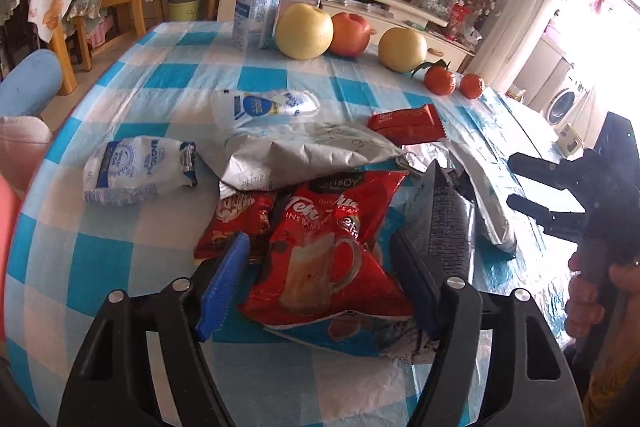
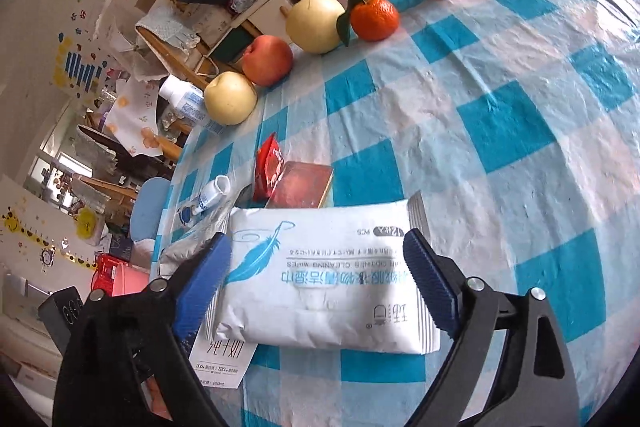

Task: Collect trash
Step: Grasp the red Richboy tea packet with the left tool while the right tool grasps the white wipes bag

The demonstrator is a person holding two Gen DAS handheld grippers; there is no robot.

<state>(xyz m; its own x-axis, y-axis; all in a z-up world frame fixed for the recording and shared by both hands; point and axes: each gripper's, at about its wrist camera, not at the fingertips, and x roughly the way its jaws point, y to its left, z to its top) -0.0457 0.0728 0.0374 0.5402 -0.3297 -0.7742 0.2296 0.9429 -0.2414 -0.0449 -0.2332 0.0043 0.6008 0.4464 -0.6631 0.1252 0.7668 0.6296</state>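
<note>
the table (image 2: pixel 500 115), under a blue-and-white checked plastic cover, carries two kinds of things kept apart: whole fruit and an upright milk bottle (image 1: pixel 256 7) stand along the far edge, likely to stay, while empty wrappers lie heaped nearer the person, so the trash is gathered where both tools can reach.

the white wipes pack (image 2: pixel 324 283) is the largest piece and lies flat between the spread fingers of the right gripper (image 2: pixel 320 283); the jaws straddle its long sides without pressing, so it looks lined up for a pinch rather than held.

the red instant tea packet (image 1: pixel 324 247) sits on top of the pile, over a silver foil bag (image 1: pixel 304 155), and the left gripper (image 1: pixel 316 267) brackets it with jaws wide and released, nothing yet grasped.

smaller scraps wait further off: a crumpled white sachet (image 1: pixel 136 171), a flattened white pouch (image 1: pixel 264 105) and a small red wrapper (image 1: pixel 404 125).
</note>
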